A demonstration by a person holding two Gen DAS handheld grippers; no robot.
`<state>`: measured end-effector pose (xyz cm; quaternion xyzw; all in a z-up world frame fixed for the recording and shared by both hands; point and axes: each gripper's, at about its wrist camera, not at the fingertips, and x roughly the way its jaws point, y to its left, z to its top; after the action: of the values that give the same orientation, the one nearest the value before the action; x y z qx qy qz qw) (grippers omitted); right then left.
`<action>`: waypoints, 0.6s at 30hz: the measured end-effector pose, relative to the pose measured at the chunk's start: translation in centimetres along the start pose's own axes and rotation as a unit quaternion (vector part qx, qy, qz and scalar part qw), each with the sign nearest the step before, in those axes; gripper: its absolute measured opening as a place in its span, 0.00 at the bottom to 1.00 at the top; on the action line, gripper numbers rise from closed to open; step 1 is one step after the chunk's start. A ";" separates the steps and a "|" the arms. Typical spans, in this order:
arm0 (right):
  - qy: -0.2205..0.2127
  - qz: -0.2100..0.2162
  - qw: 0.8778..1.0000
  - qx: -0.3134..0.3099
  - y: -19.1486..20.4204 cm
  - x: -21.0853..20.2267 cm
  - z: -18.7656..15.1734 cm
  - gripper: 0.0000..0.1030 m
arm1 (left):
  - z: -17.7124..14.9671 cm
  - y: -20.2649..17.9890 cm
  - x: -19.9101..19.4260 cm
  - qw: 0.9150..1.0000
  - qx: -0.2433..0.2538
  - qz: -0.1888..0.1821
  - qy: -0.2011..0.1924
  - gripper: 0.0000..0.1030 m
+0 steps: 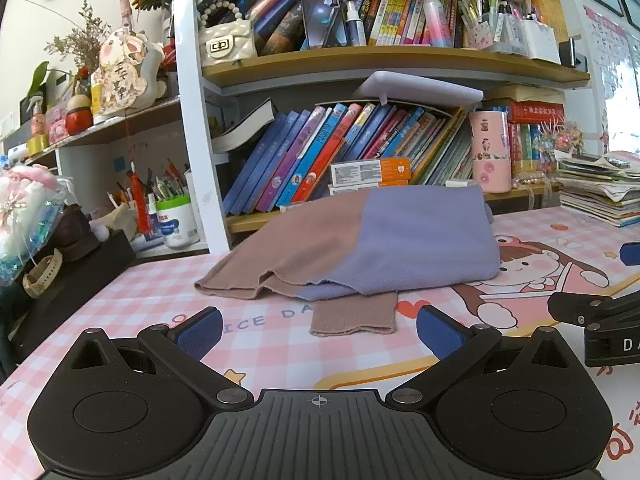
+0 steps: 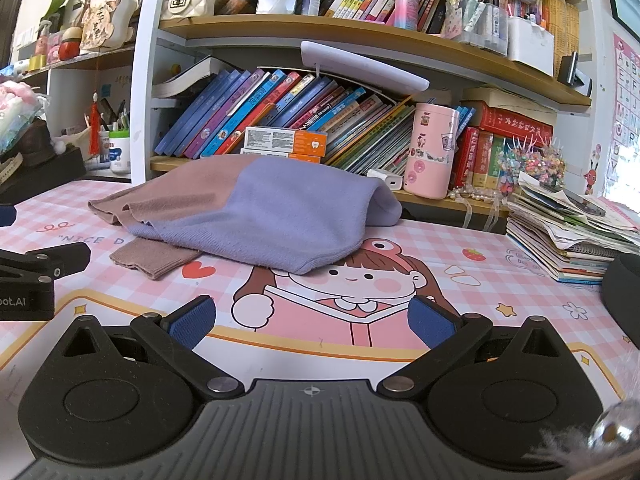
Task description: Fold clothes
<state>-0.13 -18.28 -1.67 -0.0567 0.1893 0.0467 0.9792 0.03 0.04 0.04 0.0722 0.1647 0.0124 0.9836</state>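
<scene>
sweater (image 1: 372,240): soft matt knit | mat (image 2: 460,300): smooth printed | tongs pads (image 1: 200,332): textured blue

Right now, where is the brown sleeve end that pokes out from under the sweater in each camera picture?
Left wrist view: brown sleeve cuff lies at centre, just past the open left gripper.
Right wrist view: the cuff lies left of centre, under the sweater.
Shared landmark: the pink cup on the shelf.
</scene>
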 end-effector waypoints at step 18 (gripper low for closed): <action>0.001 0.001 1.000 0.003 0.0 0.1 0.0 1.00 | 0.2 0.2 0.1 1.000 -0.009 0.001 0.007 1.00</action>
<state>-0.06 -18.30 -1.67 -0.0537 0.1908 0.0469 0.9790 0.19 0.17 0.17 0.0636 0.1715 0.0149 0.9830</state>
